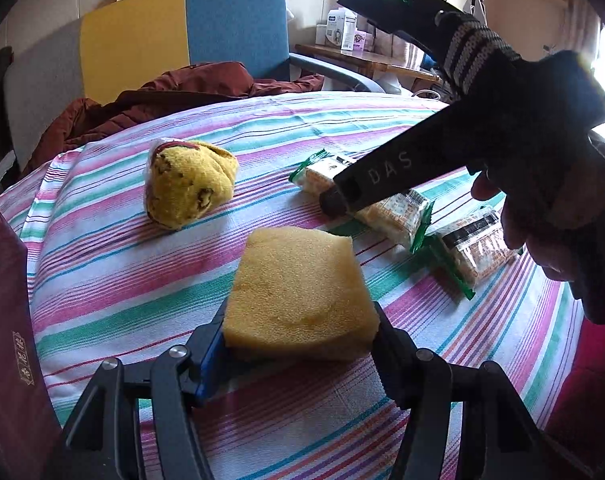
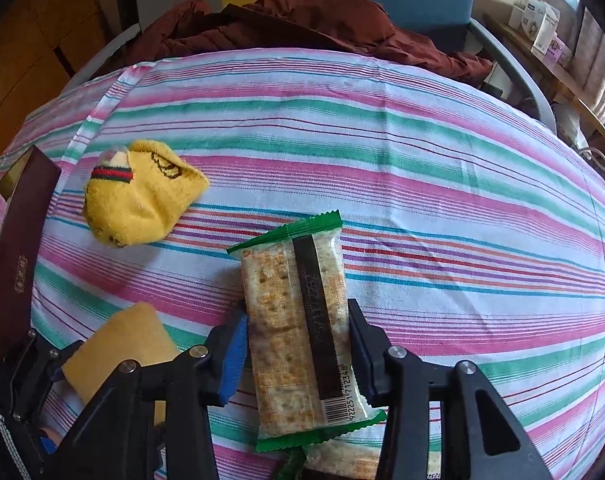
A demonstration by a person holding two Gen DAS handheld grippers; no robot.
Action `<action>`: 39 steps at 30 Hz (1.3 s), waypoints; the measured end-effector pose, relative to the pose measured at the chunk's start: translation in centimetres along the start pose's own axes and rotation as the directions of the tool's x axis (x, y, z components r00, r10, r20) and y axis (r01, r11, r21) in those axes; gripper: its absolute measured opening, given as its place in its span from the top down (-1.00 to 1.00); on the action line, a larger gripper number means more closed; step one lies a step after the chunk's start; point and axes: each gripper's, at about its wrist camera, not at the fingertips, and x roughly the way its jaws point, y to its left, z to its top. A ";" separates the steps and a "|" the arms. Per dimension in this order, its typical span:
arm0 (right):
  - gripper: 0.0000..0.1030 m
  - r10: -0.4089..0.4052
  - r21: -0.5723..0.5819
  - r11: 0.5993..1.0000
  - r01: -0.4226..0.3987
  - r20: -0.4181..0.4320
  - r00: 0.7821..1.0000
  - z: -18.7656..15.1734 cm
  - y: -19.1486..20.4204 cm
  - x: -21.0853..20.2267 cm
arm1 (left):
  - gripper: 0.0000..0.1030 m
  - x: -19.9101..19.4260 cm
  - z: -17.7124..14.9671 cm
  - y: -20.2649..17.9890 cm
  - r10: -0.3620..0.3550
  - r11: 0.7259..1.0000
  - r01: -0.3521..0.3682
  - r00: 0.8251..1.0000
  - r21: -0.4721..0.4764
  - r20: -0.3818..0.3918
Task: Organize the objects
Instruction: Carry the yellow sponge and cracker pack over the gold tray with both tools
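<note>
My left gripper (image 1: 300, 322) is shut on the near end of a yellow sponge (image 1: 298, 280), low over the striped tablecloth (image 1: 122, 280). My right gripper (image 2: 296, 318) points steeply down, and its pads press both long sides of a green-edged cracker packet (image 2: 298, 320). A second cracker packet (image 2: 342, 460) lies partly under the first one's near end. In the left wrist view the right gripper (image 1: 334, 202) reaches in from the right over both packets (image 1: 398, 216). A rolled yellow sock (image 1: 190, 184) (image 2: 142, 196) lies alone further left.
A maroon box (image 1: 6, 320) (image 2: 18, 248) stands at the table's left edge. A red-brown jacket (image 2: 302, 24) is heaped on the blue and yellow chair (image 1: 230, 24) behind the table. A person's hand (image 1: 514, 216) grips the right tool.
</note>
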 end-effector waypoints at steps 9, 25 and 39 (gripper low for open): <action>0.11 -0.012 -0.033 0.999 0.013 0.025 1.000 0.6 0.4 0.5 | -0.09 -3.0 0.6 0.0 -0.023 1.000 0.023 1.000 -0.015 0.016; 0.13 -0.146 -0.064 0.987 0.147 0.029 0.989 0.1 2.8 -0.2 | -0.10 -16.9 -1.9 7.8 0.135 0.983 -0.112 0.978 -0.147 0.157; 0.13 0.000 0.011 1.000 -0.002 0.203 0.979 -0.9 10.8 -8.4 | -0.11 -24.1 -8.2 18.2 0.358 0.876 -0.275 0.922 -0.397 0.149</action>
